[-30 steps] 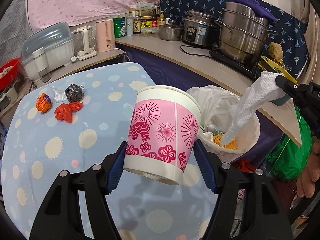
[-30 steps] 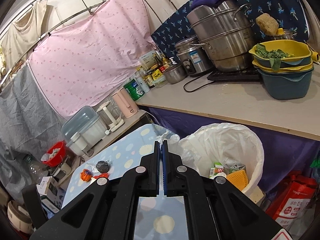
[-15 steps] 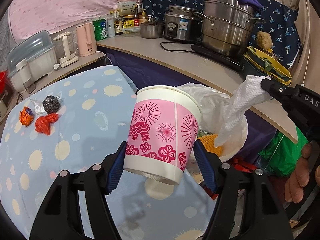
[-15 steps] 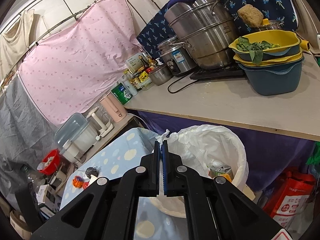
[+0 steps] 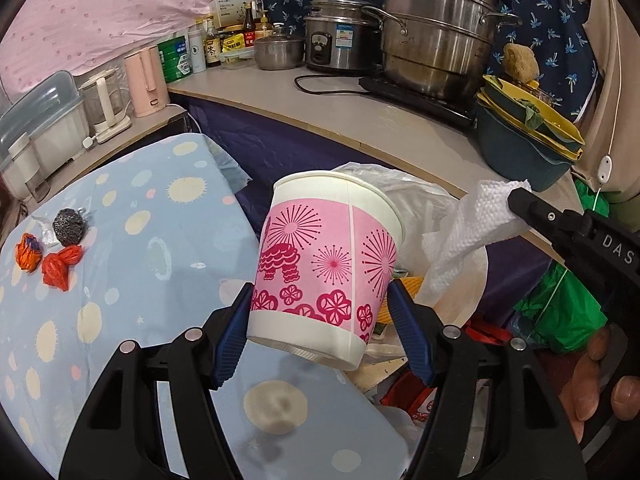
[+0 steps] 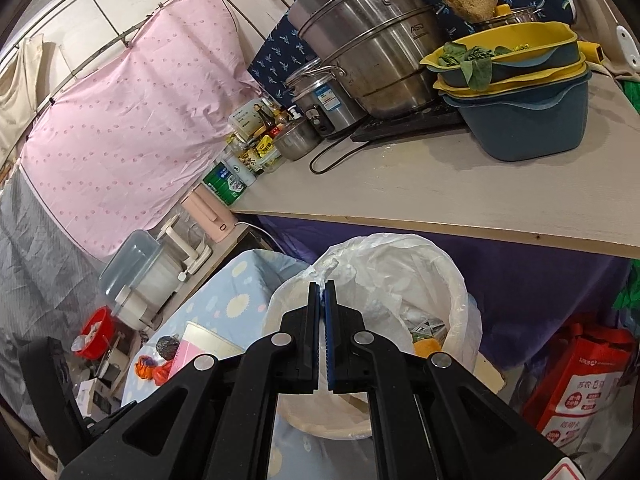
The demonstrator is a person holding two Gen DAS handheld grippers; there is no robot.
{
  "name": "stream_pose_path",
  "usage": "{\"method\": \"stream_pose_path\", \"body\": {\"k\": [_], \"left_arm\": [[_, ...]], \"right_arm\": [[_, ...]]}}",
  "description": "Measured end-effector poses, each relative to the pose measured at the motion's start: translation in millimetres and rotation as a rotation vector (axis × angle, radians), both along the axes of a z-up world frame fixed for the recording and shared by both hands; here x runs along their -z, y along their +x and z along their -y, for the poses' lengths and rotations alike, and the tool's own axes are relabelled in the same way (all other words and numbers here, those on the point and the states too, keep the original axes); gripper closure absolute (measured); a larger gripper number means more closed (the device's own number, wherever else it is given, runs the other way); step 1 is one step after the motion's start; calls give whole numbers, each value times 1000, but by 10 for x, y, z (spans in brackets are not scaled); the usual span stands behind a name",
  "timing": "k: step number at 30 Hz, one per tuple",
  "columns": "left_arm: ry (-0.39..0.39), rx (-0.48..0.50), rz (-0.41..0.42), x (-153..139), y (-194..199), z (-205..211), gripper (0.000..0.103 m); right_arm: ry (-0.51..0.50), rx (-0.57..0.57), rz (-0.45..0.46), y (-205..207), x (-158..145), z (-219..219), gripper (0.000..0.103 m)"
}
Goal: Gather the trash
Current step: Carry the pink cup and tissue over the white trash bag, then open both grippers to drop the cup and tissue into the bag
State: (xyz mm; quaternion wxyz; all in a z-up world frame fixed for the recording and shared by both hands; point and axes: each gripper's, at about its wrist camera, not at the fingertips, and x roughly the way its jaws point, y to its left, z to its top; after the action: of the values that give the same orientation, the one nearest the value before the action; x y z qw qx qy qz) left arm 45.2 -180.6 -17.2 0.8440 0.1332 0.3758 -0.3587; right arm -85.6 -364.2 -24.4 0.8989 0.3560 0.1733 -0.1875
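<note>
We have the pink-and-white paper cup (image 5: 328, 264) clamped near its base between the blue pads of our left gripper (image 5: 320, 320), tilted a little, held just beside the trash bin (image 6: 456, 280) on the table side. Our right gripper (image 6: 322, 300) is pressed closed on a white paper towel (image 5: 464, 240), which hangs down over the bin's mouth; from the right wrist view only a small white tuft of it shows past the fingertips. The bin is lined with a white plastic bag (image 6: 384, 256) and already holds some packaging and something orange. It stands between the blue spotted tablecloth (image 5: 140, 240) and the wooden counter (image 6: 440, 192). Farther from the bin, on the tablecloth, lie two crumpled orange wrappers (image 5: 60, 264) and a steel scrubber (image 5: 69, 222), close together. On the counter behind the bin sit stacked steel pots (image 5: 436, 48).
</note>
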Motion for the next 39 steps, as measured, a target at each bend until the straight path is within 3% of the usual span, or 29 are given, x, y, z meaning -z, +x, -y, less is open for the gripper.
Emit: {"method": "stream_pose_path", "body": {"k": [12, 15, 18, 24, 39], "left_arm": [[17, 21, -37, 148, 17, 275, 39], [17, 15, -43, 179, 29, 298, 38], [15, 3, -46, 194, 57, 308, 26], [5, -19, -49, 190, 106, 274, 23], [-32, -98, -59, 77, 265, -51, 22]], "right_arm": [[29, 17, -8, -41, 78, 83, 99], [34, 34, -7, -62, 87, 101, 93], [42, 46, -1, -94, 102, 111, 90], [41, 52, 4, -103, 87, 98, 82], [21, 9, -5, 35, 23, -82, 77]]}}
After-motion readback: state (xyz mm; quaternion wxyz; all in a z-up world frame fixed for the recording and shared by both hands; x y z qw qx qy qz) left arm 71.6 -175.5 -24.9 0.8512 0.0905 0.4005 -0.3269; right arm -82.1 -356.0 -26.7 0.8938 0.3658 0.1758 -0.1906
